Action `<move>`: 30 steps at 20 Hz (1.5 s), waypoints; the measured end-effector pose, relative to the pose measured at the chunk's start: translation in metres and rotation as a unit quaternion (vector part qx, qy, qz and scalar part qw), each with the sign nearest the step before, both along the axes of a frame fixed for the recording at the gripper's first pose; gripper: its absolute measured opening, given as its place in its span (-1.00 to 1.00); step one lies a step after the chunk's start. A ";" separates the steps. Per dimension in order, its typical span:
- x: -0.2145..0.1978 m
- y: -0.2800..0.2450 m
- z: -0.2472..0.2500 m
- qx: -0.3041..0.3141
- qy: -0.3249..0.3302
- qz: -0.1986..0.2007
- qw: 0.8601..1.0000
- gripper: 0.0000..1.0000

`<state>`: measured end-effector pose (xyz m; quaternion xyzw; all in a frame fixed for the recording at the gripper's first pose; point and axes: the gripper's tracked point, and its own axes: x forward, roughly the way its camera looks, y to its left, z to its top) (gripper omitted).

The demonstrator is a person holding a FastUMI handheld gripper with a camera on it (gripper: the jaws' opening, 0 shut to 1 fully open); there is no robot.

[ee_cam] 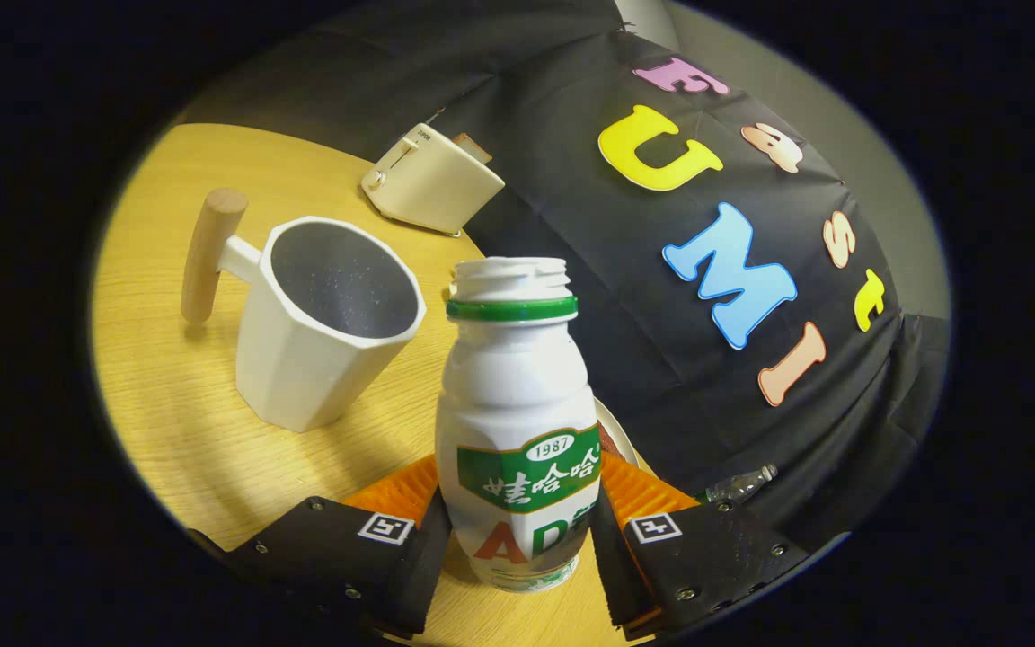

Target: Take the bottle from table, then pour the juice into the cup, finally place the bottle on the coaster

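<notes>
Tool (517, 548) fingers stand on either side of the bottle (517, 422), their dark pads (419, 557) right against its lower body; from where I stand it looks pinched between them, though the contact line is hard to make out. That bottle is white with a green neck ring, uncapped, upright on the wooden desk (176, 404). An orange coaster (643, 490) lies behind it, close to the desk's edge. Beyond the fingers stands a white cup (324, 319) with a wooden handle, and farther back, at the far edge, a cream toaster (432, 180).
</notes>
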<state>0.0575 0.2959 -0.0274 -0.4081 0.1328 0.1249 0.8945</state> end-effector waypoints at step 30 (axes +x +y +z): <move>0.002 -0.009 0.043 -0.248 -0.084 0.026 0.965 0.45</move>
